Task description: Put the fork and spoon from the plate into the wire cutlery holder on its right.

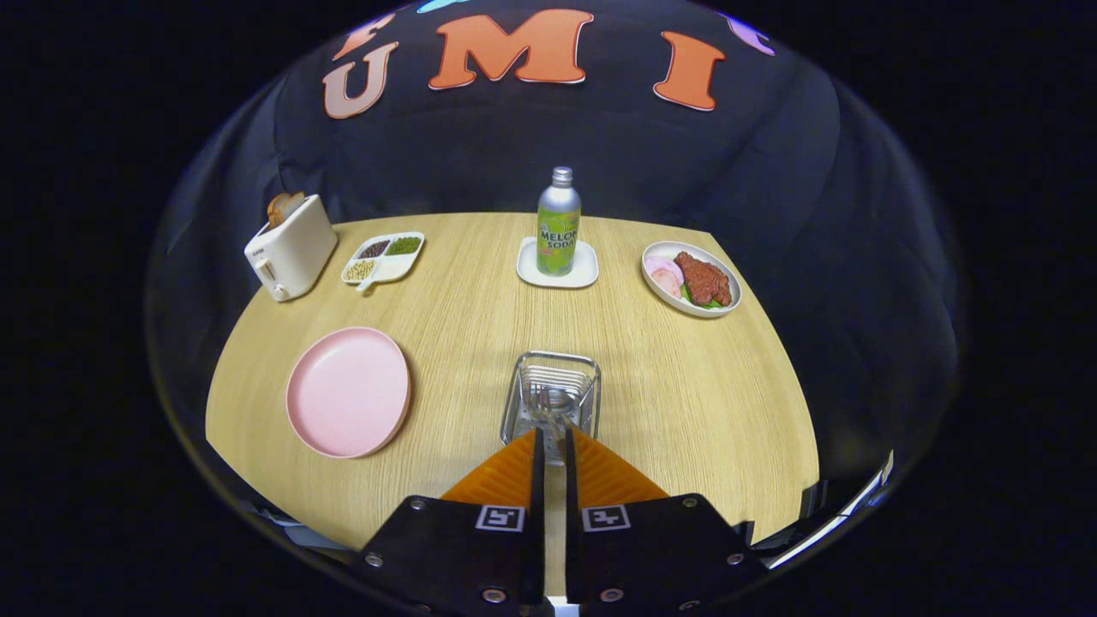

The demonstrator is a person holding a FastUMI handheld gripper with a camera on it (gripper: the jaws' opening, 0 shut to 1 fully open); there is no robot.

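The wire cutlery holder (551, 396) stands on the wooden table just ahead of my fingertips, to the right of the pink plate (349, 392). The plate has nothing on it. My gripper (553, 434) hangs over the holder's near rim, its fingers almost together with only a thin slit between them. A shiny metal cutlery handle (554, 426) runs from that slit down into the holder. Fork tines (541, 397) and more metal show inside the basket. I cannot tell which piece the fingers pinch.
At the back of the table (686, 403) are a white toaster (291, 247) with bread, a divided snack dish (384, 256), a soda bottle (559, 221) on a white coaster, and a bowl of food (692, 278). Bare wood lies right of the holder.
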